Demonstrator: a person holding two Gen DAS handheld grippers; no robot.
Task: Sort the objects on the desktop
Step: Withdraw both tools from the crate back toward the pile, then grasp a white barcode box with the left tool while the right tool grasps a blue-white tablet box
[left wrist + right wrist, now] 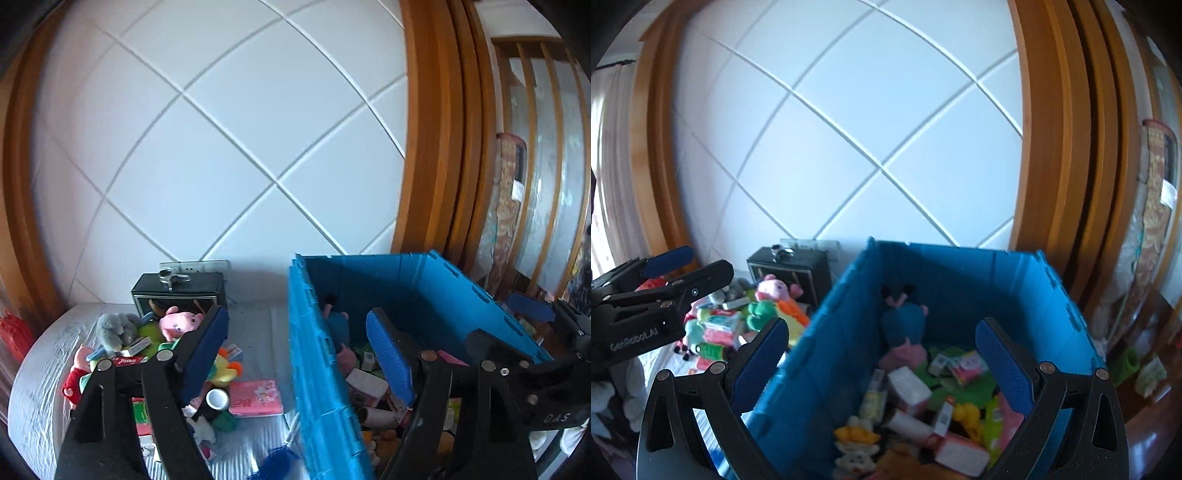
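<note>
A blue plastic crate stands on the table, holding several toys and small boxes. In the left wrist view my left gripper is open and empty, its jaws straddling the crate's left wall. A pile of plush toys and packets lies left of the crate, with a pink pig plush and a pink tissue pack. In the right wrist view my right gripper is open and empty above the crate. The right gripper also shows at the right of the left wrist view.
A black box stands at the back of the table by the white tiled wall. A wooden frame and a railing rise to the right. The table has a grey cover. A roll of tape lies in the pile.
</note>
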